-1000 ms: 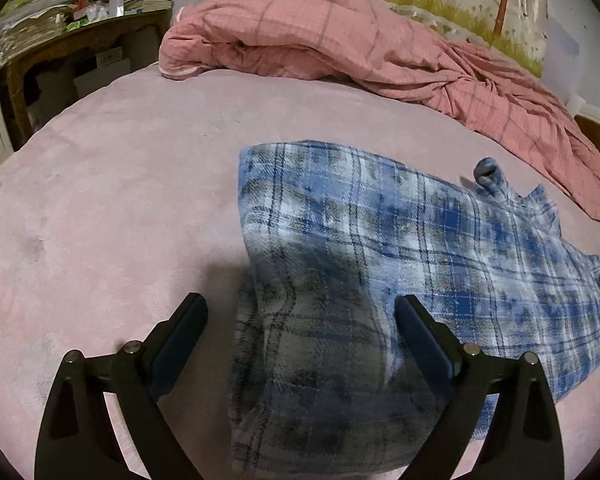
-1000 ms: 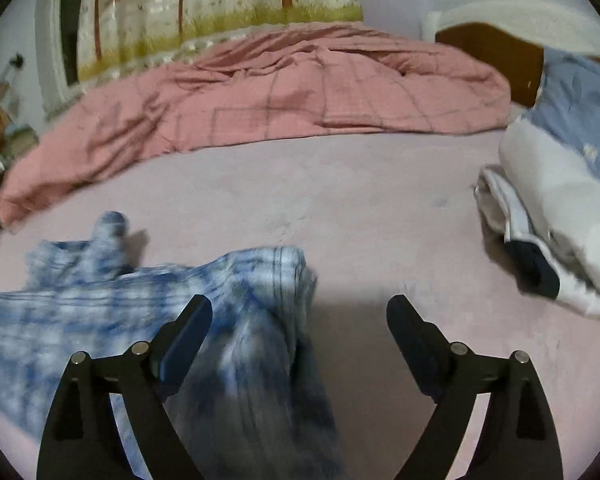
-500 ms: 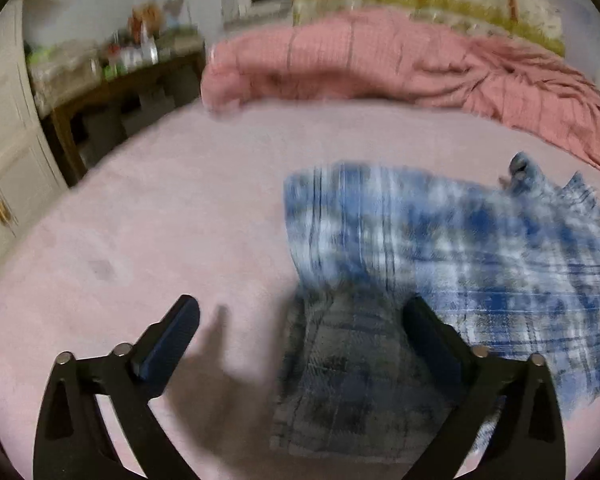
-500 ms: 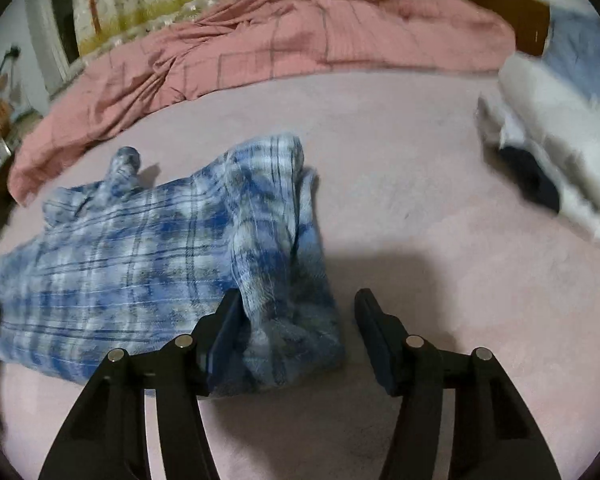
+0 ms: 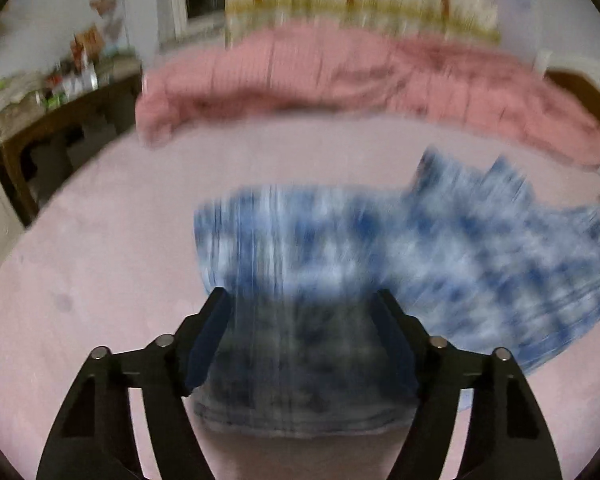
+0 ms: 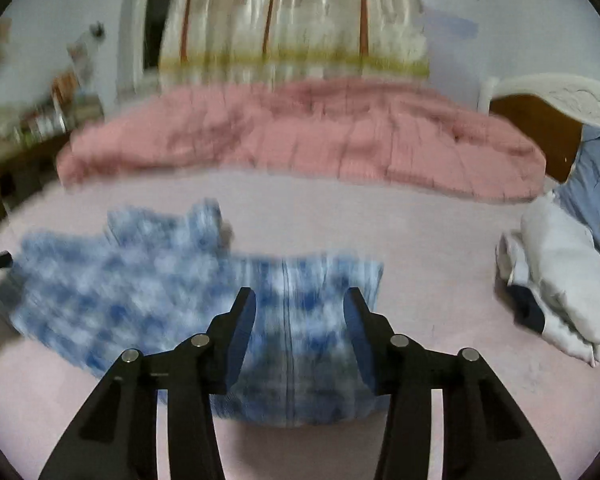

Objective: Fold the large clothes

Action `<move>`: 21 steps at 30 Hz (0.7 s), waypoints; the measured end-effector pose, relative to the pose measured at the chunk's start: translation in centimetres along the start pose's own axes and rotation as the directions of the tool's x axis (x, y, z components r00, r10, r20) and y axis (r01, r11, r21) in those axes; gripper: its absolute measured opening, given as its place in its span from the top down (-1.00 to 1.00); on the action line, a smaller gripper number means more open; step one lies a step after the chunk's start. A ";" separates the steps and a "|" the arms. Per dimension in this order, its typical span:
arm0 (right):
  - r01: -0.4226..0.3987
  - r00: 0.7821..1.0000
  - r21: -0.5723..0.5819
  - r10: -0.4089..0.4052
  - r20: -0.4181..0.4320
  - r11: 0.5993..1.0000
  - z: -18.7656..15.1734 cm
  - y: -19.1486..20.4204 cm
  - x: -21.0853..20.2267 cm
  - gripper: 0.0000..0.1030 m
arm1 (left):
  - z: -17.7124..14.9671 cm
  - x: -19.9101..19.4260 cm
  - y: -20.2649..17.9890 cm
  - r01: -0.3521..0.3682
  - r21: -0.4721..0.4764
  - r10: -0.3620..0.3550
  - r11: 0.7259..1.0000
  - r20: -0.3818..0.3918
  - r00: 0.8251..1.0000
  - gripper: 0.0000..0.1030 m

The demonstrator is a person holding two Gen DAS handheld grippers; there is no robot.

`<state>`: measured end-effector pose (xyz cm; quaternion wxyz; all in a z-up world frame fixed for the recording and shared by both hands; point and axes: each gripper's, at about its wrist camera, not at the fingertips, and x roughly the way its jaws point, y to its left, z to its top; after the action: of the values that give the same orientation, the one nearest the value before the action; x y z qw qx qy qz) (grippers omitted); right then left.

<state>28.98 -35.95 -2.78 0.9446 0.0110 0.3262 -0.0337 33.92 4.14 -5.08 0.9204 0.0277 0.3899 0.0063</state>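
Note:
A blue and white plaid shirt (image 5: 380, 264) lies spread on the pink bed, blurred by motion. My left gripper (image 5: 302, 308) is open, its fingers either side of the shirt's near left edge. In the right wrist view the same shirt (image 6: 140, 292) stretches to the left. My right gripper (image 6: 300, 304) is open with a narrower gap, its fingers either side of the shirt's near right edge. Neither gripper holds cloth that I can see.
A rumpled pink quilt (image 5: 340, 76) lies along the far side of the bed, seen also in the right wrist view (image 6: 300, 136). A white bundle of clothes (image 6: 560, 280) and a blue pillow (image 6: 596, 184) lie at the right. A cluttered wooden desk (image 5: 56, 108) stands at the left.
Both grippers have narrowed and moved in over the near edges of the shirt. Both views have tilted up, showing more curtain and wall.

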 end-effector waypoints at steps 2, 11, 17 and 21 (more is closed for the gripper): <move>0.018 0.994 0.054 -0.012 -0.107 0.998 -0.6 -1.0 2.3 0.06 | -0.8 1.8 0.6 -0.018 -0.025 0.017 1.000 -0.065 0.998 -0.39; -0.006 0.974 0.031 0.013 -0.226 1.000 -2.4 -2.6 2.8 0.15 | -0.8 0.3 0.4 -0.005 -0.037 0.004 0.999 -0.035 0.999 -0.28; -0.062 0.996 0.112 0.069 -0.056 0.992 -1.0 -2.9 -0.5 0.15 | 0.5 -3.9 -0.6 0.207 -0.023 -0.206 0.978 0.054 0.977 0.46; -0.163 0.986 0.155 0.167 -0.009 0.974 -0.5 -1.6 -1.8 0.15 | 0.6 -5.3 -2.7 0.184 0.020 -0.185 0.983 0.086 0.979 0.47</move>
<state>27.12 -37.44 -2.10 0.9369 0.1111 0.3309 0.0200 30.66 1.29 -0.98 0.9330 -0.0026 0.3501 -0.0827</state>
